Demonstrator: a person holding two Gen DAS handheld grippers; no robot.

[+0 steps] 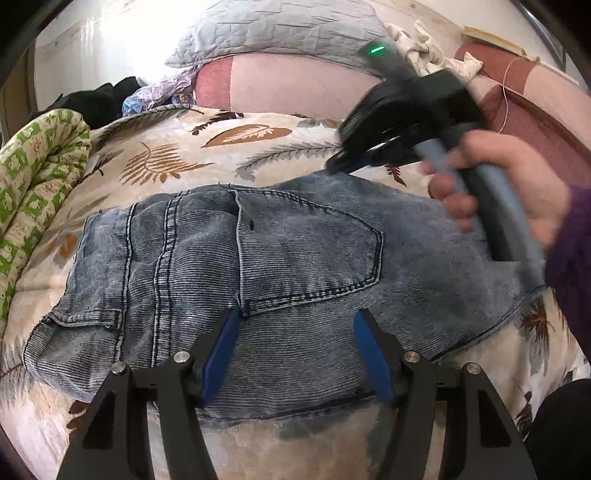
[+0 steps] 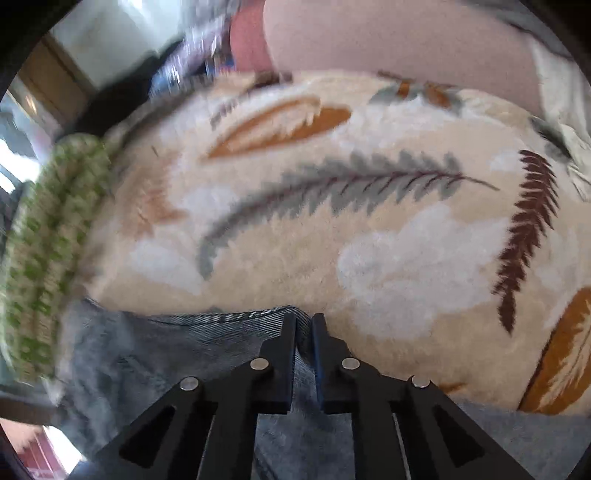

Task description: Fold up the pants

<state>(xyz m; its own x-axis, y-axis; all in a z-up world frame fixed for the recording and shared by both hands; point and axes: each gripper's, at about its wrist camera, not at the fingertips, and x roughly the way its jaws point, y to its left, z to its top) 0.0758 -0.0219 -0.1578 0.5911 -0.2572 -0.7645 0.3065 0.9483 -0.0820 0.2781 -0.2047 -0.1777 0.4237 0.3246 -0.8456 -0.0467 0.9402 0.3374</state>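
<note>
Faded blue corduroy pants (image 1: 258,266) lie folded on the leaf-print blanket (image 1: 221,147), back pocket up. My left gripper (image 1: 295,332) is open just above the near part of the pants, its blue pads apart and empty. My right gripper (image 1: 343,162) shows in the left wrist view at the far right edge of the pants, held by a hand, blurred by motion. In the right wrist view my right gripper (image 2: 304,325) is shut on the edge of the pants (image 2: 184,354), with cloth pinched between its fingers.
A rolled green-and-cream quilt (image 1: 33,184) lies at the left. A grey pillow (image 1: 280,33) and a pink pillow (image 1: 295,85) sit at the back, with dark clothes (image 1: 99,99) at the far left. The blanket also fills the right wrist view (image 2: 332,203).
</note>
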